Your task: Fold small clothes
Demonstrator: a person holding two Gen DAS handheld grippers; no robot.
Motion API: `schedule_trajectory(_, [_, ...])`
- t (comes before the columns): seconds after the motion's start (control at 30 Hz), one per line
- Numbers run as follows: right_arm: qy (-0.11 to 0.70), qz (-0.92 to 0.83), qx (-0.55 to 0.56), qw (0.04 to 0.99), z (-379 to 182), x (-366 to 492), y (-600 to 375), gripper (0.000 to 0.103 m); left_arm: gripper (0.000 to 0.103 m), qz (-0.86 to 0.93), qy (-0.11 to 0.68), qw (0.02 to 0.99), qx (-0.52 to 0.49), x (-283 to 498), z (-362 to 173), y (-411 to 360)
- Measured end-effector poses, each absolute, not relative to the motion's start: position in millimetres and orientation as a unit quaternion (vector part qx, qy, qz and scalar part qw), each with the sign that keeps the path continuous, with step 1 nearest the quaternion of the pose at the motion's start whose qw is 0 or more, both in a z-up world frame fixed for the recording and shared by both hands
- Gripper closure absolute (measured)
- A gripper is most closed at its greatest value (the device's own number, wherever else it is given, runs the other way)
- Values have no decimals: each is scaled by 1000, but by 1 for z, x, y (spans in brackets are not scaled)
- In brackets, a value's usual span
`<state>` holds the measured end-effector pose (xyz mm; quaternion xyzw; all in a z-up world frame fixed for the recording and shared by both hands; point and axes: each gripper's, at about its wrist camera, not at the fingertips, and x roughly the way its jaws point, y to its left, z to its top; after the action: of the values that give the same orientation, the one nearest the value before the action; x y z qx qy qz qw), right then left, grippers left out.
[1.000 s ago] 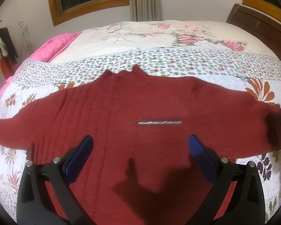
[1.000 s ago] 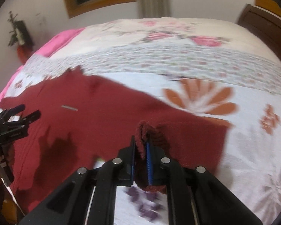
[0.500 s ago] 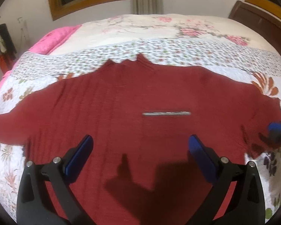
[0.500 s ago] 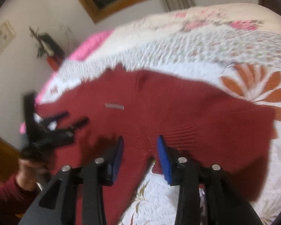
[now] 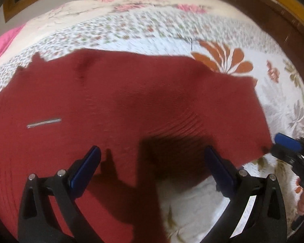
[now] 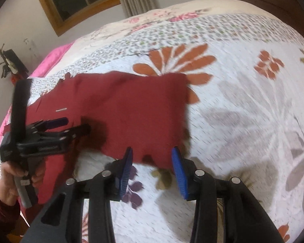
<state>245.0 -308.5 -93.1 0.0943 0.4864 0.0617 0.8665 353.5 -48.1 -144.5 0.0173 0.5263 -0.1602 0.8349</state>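
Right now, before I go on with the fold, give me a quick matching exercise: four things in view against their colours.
Things:
1. sweater
2. gripper pads
3. blanket at the bed's far left edge
4. window frame

Colours:
a. pink
b. brown wood
c. dark red
d. blue

Pairs: 1-c, 2-d, 3-a, 4-b

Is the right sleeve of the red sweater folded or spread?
Folded: the sleeve lies doubled back over the red sweater, ending in a straight edge.

Sweater (image 5: 131,101) on bedspread (image 5: 273,93)
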Motion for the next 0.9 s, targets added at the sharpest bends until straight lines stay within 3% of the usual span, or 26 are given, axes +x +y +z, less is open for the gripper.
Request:
schedule_trajectory(0.13, [484, 54, 105, 867, -101, 238, -323, 62, 4, -164, 534, 829, 19, 352, -155, -58])
schedule_trajectory(0.2, [484, 53, 110, 867, -103, 236, -325, 62, 19, -168, 530, 831, 26, 350, -156, -64])
schedule_trajectory(0.3, [485, 53, 114, 866, -107, 235, -326, 62, 56, -187, 527, 829, 14, 346, -149, -68])
schedule_trajectory(0.33, [484, 53, 114, 866, -107, 234, -325, 62, 78, -197, 526, 827, 8, 344, -147, -67])
schedule_trajectory(0.37, [484, 53, 114, 866, -107, 234, -325, 62, 84, -209, 527, 824, -2, 344, -144, -66])
schedule_trajectory(0.47, [480, 54, 114, 868, -105, 234, -321, 62, 89, -232, 505, 830, -44, 339, -125, -51])
schedule_trajectory(0.63, [472, 61, 118, 872, -98, 232, -316, 61, 90, -217, 447, 866, -53, 332, -85, -8])
schedule_trajectory(0.9, [468, 95, 123, 870, -94, 244, -286, 60, 89, -154, 434, 886, -54, 349, -57, 88])
